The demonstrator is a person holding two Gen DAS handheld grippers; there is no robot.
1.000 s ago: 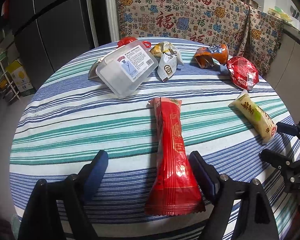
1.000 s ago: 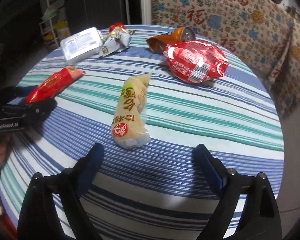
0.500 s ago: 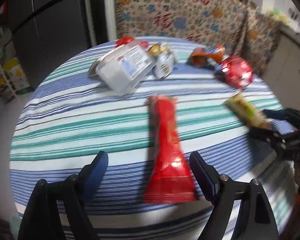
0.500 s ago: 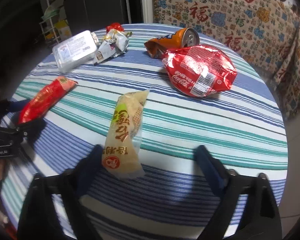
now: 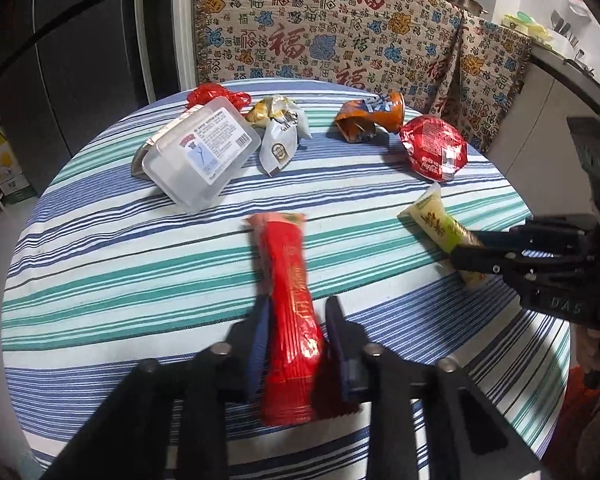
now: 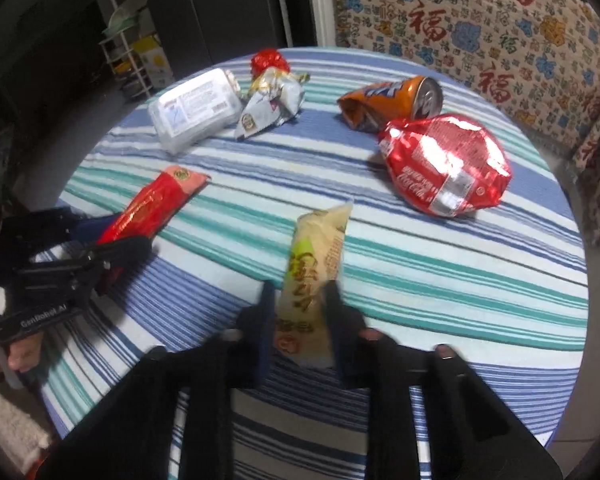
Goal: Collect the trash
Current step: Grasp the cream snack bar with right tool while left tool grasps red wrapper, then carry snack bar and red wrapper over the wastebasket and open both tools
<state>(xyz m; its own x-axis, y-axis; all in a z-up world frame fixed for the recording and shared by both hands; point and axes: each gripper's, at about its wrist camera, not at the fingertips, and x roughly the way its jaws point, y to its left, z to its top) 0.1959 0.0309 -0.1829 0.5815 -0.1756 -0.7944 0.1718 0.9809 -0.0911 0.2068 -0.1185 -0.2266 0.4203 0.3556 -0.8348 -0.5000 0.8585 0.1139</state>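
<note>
Both my claws have just been closing, and each now pinches a wrapper on the striped table point(image 5: 100, 264): my left gripper point(image 5: 296, 344) squeezes the red wrapper point(image 5: 288, 280) near its lower end, my right gripper point(image 6: 300, 316) the yellow wrapper point(image 6: 316, 264). A second ago both gaped around them. The yellow one may already be lifting, though blur hides that. The can point(image 6: 392, 102), red pouch point(image 6: 444, 164), box point(image 5: 202, 152) and foil wrapper point(image 5: 280, 136) remain uncollected.

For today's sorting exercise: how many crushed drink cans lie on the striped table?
1: the crushed orange can lies at the far side, just behind the red Coca-Cola wrapper. Nothing suggests another is hidden.
</note>
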